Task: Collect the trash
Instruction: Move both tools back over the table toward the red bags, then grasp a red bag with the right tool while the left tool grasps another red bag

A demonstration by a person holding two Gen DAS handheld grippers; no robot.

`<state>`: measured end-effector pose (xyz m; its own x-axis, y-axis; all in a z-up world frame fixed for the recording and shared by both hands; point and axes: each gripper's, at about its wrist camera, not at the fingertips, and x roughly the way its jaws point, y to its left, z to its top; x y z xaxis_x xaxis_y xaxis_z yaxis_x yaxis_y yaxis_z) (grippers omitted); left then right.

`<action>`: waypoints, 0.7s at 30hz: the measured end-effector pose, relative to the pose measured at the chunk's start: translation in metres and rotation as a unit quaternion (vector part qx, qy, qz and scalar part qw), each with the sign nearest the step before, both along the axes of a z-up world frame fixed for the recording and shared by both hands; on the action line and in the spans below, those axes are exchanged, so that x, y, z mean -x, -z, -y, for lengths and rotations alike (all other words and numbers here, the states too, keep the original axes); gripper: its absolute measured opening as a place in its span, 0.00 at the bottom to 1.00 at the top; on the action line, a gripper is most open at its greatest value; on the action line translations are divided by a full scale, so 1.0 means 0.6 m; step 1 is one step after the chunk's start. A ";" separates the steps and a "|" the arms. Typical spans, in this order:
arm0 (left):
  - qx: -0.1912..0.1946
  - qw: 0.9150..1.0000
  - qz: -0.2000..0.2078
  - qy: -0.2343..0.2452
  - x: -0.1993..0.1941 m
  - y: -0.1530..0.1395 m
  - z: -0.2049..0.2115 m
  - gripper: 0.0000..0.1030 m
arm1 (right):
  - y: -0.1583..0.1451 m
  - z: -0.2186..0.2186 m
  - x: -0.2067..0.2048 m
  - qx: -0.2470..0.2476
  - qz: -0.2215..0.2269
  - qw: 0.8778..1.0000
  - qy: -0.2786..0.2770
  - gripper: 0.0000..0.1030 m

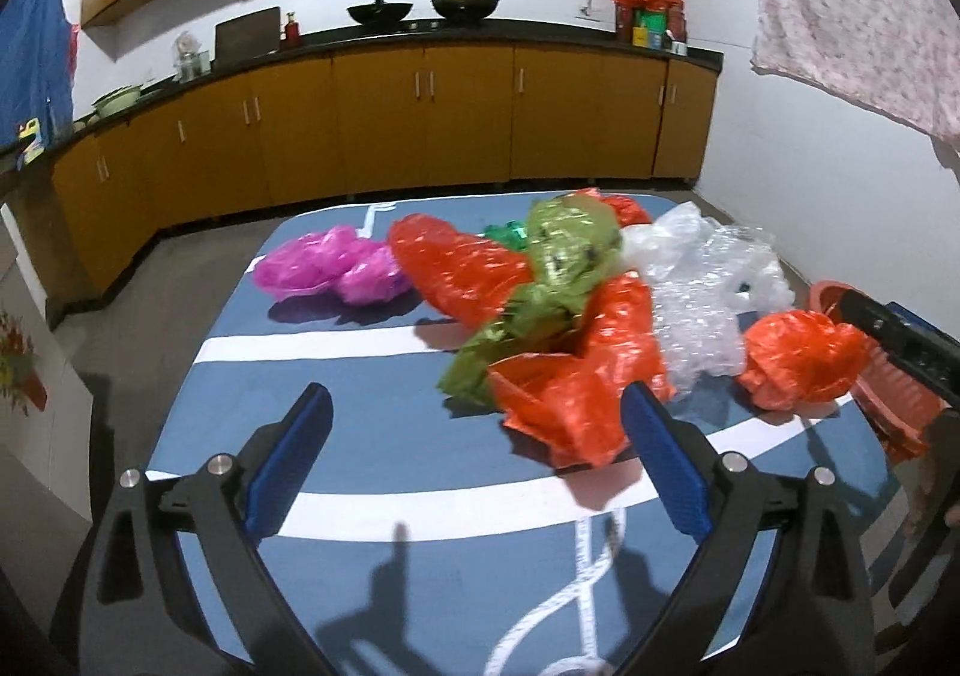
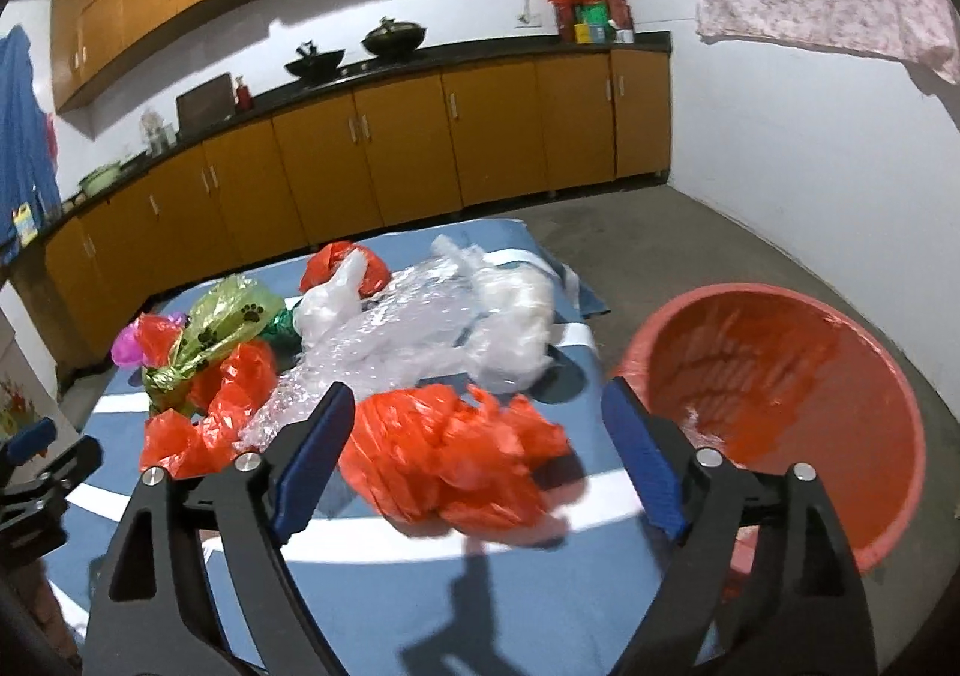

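Observation:
Crumpled plastic trash lies on a blue table [image 1: 360, 436]: a pink bag [image 1: 330, 268], a red bag [image 1: 462, 268], a green bag [image 1: 558, 262], clear bubble wrap [image 1: 702, 304] and a small red bag [image 1: 804, 358]. My left gripper [image 1: 477, 430] is open and empty, its right finger just beside a red bag [image 1: 576, 406]. My right gripper [image 2: 474, 430] is open, its fingers on either side of a red bag [image 2: 456, 466] but apart from it. A red bin [image 2: 780, 412] stands right of the table. The green bag [image 2: 222, 328] and bubble wrap [image 2: 420, 316] show behind.
Orange kitchen cabinets [image 1: 420, 117] with a dark counter run along the back wall. A pink cloth [image 1: 852, 3] hangs at the upper right. The right gripper's body [image 1: 900, 340] shows at the right edge of the left wrist view. Grey floor surrounds the table.

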<state>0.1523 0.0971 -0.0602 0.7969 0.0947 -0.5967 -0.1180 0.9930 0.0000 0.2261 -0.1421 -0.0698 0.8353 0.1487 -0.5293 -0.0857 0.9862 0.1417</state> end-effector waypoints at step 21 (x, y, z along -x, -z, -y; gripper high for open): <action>0.013 0.999 -0.008 0.042 -0.040 0.023 0.031 0.92 | 0.057 -0.023 -0.036 -0.008 -0.080 0.995 -0.065 0.42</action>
<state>0.1764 0.0783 -0.0738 0.7918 0.0120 -0.6107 -0.0343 0.9991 -0.0248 0.2476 -0.1284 -0.1041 0.7142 0.2593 -0.6501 -0.1870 0.9658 0.1797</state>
